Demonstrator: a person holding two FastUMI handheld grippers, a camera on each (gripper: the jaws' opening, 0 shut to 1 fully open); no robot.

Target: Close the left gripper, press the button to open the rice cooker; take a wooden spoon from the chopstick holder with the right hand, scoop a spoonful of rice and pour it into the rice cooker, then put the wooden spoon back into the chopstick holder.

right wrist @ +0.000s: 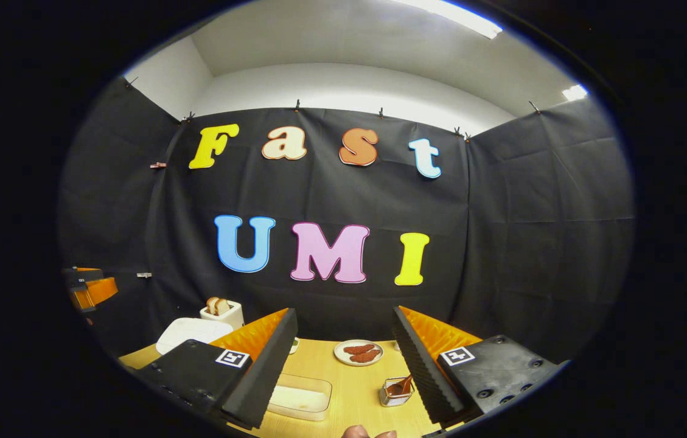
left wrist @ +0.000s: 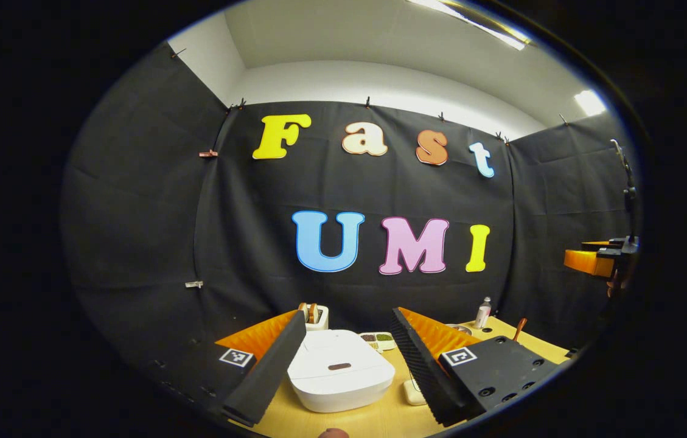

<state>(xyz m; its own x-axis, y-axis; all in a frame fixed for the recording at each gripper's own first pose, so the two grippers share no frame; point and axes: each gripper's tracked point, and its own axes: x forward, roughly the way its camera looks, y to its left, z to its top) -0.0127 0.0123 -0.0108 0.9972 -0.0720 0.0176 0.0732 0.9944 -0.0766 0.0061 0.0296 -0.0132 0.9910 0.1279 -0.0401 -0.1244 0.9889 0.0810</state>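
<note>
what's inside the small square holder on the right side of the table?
A brown wooden spoon leans inside the small square chopstick holder, its handle rising toward the right tongs. The spoon's bowl is hidden by the holder's wall.

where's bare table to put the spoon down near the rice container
In the right gripper view, bare table lies between the clear rice container, the plate and the chopstick holder. In the left gripper view, the strip in front of the rice cooker is bare. Behind the cooker is crowded: toaster, small dish, bottle.
</note>
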